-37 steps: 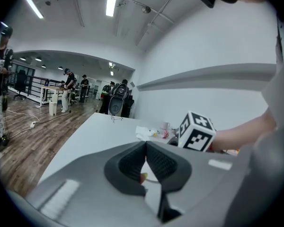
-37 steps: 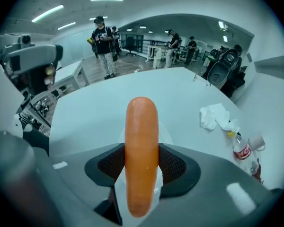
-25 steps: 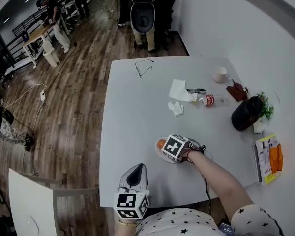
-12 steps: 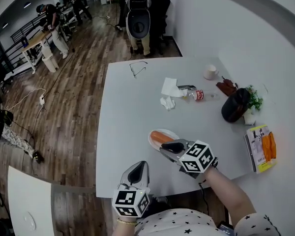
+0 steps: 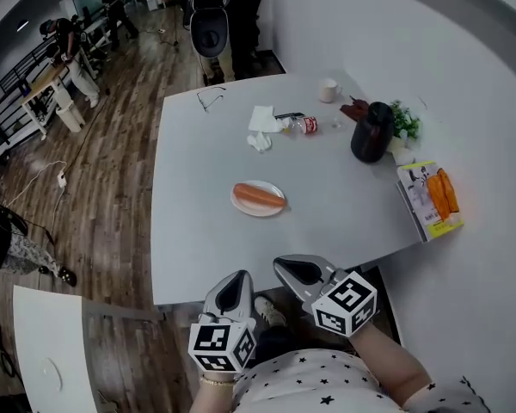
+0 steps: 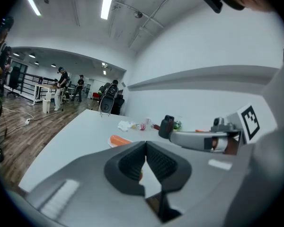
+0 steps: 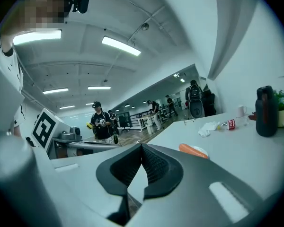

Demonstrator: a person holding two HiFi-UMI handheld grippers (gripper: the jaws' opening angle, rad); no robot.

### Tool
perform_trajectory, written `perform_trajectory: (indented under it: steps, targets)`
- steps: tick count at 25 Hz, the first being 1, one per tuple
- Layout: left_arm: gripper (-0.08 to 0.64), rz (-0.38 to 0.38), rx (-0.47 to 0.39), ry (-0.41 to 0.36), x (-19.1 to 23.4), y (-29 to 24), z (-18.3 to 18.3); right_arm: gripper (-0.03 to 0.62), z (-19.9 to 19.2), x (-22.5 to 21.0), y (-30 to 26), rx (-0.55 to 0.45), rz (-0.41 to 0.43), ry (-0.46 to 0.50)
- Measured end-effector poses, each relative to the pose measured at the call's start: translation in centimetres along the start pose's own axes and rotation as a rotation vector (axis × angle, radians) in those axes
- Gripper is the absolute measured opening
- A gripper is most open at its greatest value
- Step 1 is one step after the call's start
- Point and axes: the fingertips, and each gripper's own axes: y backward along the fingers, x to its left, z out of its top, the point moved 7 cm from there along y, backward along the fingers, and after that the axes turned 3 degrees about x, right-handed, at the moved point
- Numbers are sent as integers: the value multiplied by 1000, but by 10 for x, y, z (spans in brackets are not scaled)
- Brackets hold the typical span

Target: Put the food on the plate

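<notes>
An orange sausage [image 5: 259, 195] lies on a small white plate [image 5: 242, 205] in the middle of the white table [image 5: 206, 162]. It also shows past the jaws as the sausage [image 6: 119, 140] and the sausage [image 7: 193, 150]. Both grippers are held off the near table edge, close to the body. My left gripper [image 5: 232, 287] is shut and empty. My right gripper [image 5: 294, 269] is shut too, with nothing between its jaws. Each stands well short of the plate.
At the table's far side lie crumpled tissues [image 5: 262, 125], a small bottle [image 5: 303, 125], a white cup [image 5: 328, 89], glasses [image 5: 209, 99], a black flask [image 5: 368, 132], a small plant [image 5: 404, 120] and a yellow booklet [image 5: 432, 199]. A chair [image 5: 211, 20] and people stand beyond.
My right gripper has left the sausage on the plate, drawn back off the near table edge and closed. The left gripper stayed low by the body.
</notes>
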Motion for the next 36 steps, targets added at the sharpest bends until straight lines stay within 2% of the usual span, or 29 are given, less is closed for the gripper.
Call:
perform_trajectory:
  steps: [9,16,36]
  targets:
    - [8,-26,-27,-19,-30,35,-16,0,-11,42,42,-49,-60,-1]
    - [8,-36,-57,-31,-36,47,-12,-1,-11,55,52,-65,-151,-5]
    - [8,-11,-85,-76,-36,52,-3,-2,-9,62,50,-68,-172,-1]
